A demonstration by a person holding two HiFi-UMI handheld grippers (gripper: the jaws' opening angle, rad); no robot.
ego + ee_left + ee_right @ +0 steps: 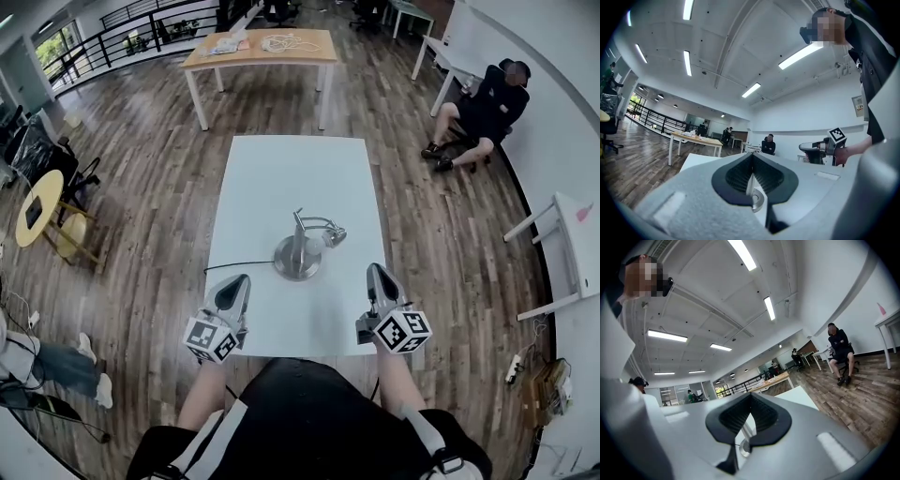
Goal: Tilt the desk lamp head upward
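Two shut, empty claws: left claw [234, 282] and right claw [377, 273] over white rectangular bench's [281, 169] near edge. Just beyond, mid-bench, silver metal desk lamp [299, 253]. Probably weighted base, stiff hinge; best nudged from under small lamp head [334, 236].

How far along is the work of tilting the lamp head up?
Done: nothing that shows. The lamp head sits low beside the stem, close over the base. In hand: the left gripper and right gripper hover shut and empty at the near edge of the table, apart from the lamp. Left: reach the head, grip it, tilt it up.
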